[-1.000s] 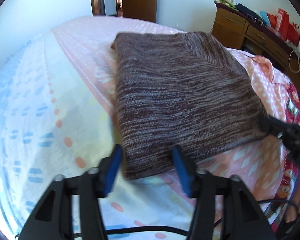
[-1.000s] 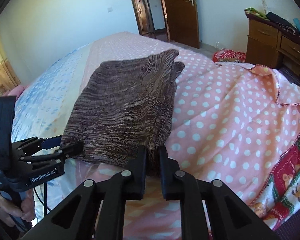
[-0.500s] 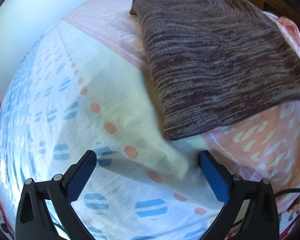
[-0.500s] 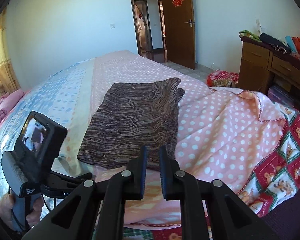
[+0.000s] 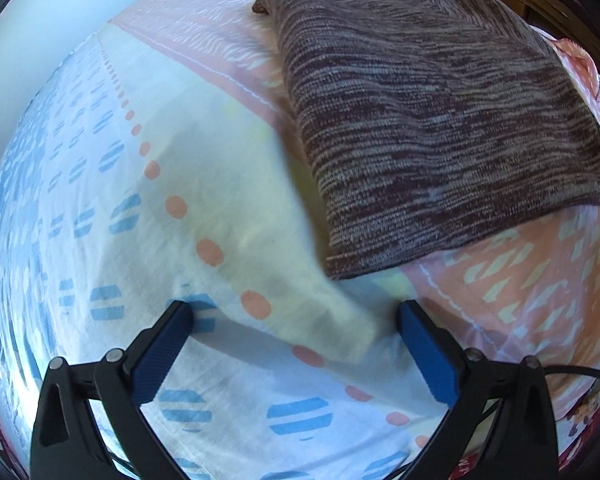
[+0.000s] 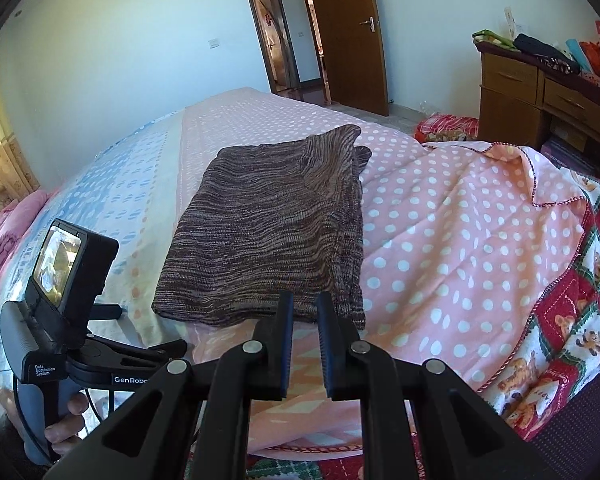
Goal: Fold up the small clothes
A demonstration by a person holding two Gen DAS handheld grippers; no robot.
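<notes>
From the left wrist view, the left hand-held gripper [image 5: 296,320] points steeply down at the bed sheet [image 5: 100,220], its blue pads spread wide with only sheet between them; its jaws have just been opening and they hold nothing. The folded brown knit garment [image 5: 432,120] lies flat on the bed beyond and to the right of the pads, its near corner close to them but apart. The step in hand looks like letting go after a fold, or setting up the next one; to do it well, the pads should come away cleanly without dragging the knit edge, so the layers stay square, and any new pinch should take all layers at the corner rather than the sheet beneath. From the right wrist view, the right hand-held gripper [image 6: 303,316] has its jaws drawn to a narrow gap and empty, hovering just short of the garment's near edge over the pink dotted quilt [image 6: 460,232]. The left tool shows low at the left, beside the garment.
</notes>
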